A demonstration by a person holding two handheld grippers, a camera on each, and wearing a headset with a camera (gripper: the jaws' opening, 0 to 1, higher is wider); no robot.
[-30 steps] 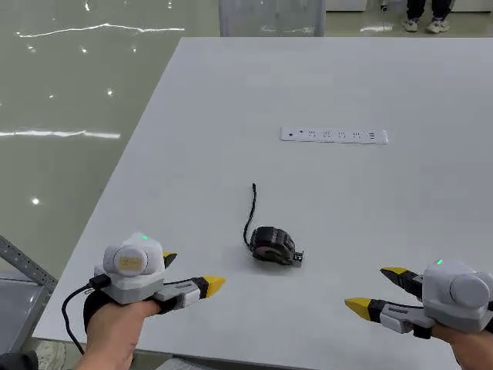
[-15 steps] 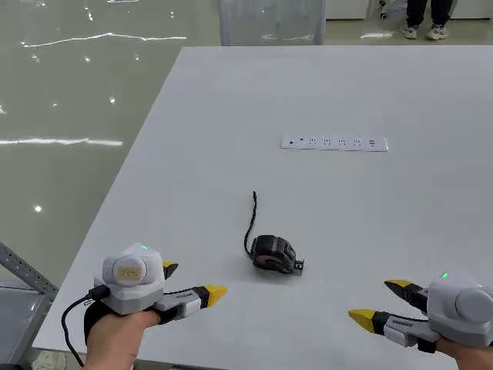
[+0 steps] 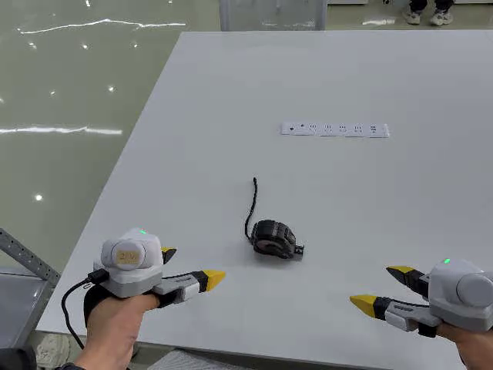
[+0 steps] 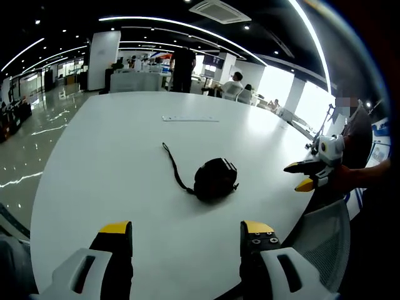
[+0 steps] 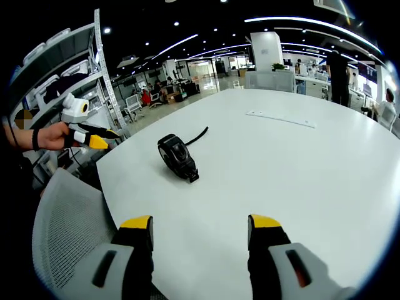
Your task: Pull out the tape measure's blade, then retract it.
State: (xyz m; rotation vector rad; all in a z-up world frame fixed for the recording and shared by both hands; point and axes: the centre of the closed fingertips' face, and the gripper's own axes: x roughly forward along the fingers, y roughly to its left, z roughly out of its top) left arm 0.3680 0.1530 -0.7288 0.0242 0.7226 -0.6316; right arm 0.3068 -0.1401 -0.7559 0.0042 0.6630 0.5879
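Observation:
A black tape measure (image 3: 274, 238) with a black wrist strap (image 3: 250, 208) lies near the front of the white table (image 3: 323, 85); its blade tip sticks out at its right end. It also lies ahead of both grippers as the tape measure (image 4: 214, 178) and the tape measure (image 5: 177, 157). My left gripper (image 3: 191, 270) hovers open at the front left, short of the tape measure. My right gripper (image 3: 383, 287) is open at the front right, apart from it. The left gripper (image 5: 99, 138) and the right gripper (image 4: 299, 175) face each other across the tape measure.
A white power strip (image 3: 334, 129) lies further back on the table. The table's left and front edges drop to a glossy floor (image 3: 69, 92). A mesh chair back (image 5: 62, 237) sits below the table edge. A person's feet (image 3: 429, 9) stand beyond the far edge.
The head camera shifted slightly, so the scene slid in the picture. Both grippers stay open, in about the same places relative to the tape measure, which has not moved.

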